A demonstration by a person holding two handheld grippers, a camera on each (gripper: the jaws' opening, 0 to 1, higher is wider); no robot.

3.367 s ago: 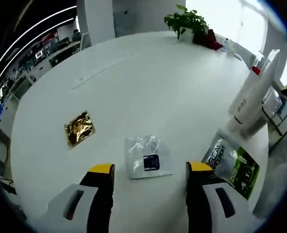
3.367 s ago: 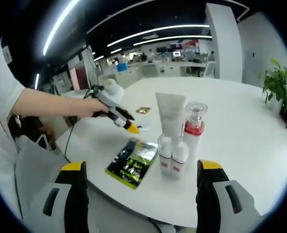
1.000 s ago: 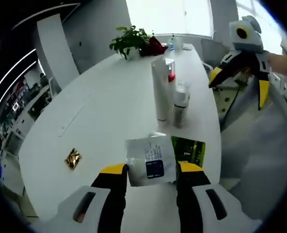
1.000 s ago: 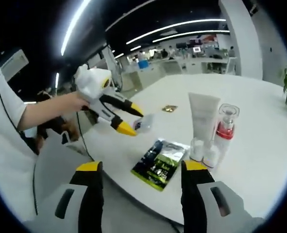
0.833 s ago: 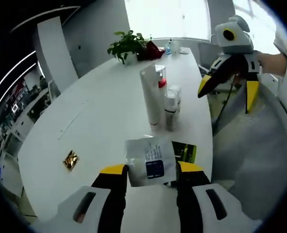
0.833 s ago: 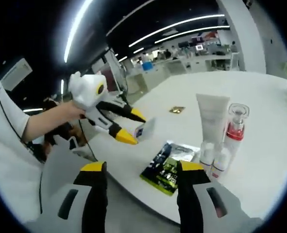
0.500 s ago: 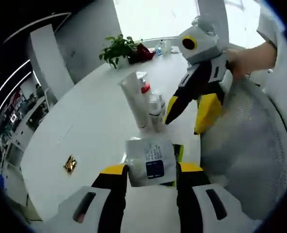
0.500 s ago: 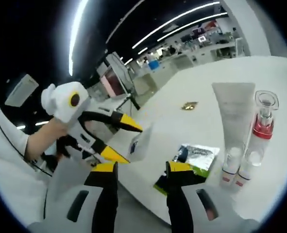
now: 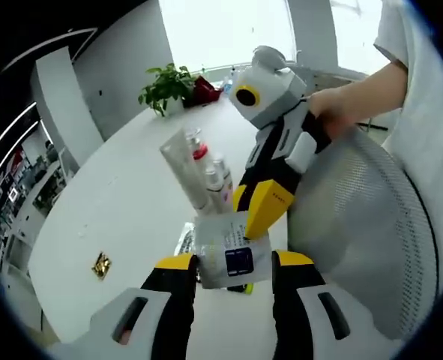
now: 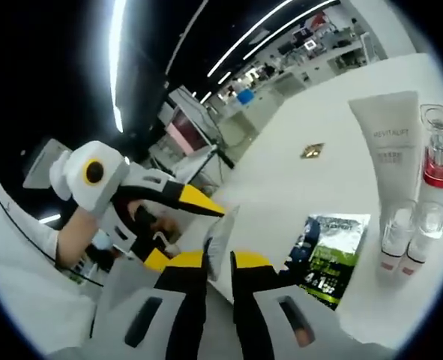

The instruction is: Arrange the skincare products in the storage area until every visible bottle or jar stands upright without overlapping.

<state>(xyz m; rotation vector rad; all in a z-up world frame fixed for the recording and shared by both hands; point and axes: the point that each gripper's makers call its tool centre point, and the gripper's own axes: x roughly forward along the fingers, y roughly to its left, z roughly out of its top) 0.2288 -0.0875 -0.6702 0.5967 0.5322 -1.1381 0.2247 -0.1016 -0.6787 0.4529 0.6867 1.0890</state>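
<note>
My left gripper is shut on a white sachet with a dark blue label, held up off the white table. My right gripper has its jaws closed to a narrow gap on the same sachet, seen edge-on. In the left gripper view it comes in from the right and its yellow fingertips meet the sachet's top edge. On the table stand a white tube, a red-collared pump bottle and two small clear bottles, all upright. A green-black sachet lies flat beside them.
A gold sachet lies alone further out on the table. A potted plant stands at the far edge. A grey mesh chair back is close on the right, with a person's hand above it.
The left gripper picked the white sachet up off the table and swung towards the bottles. The right gripper came in and its jaws closed on the sachet.
</note>
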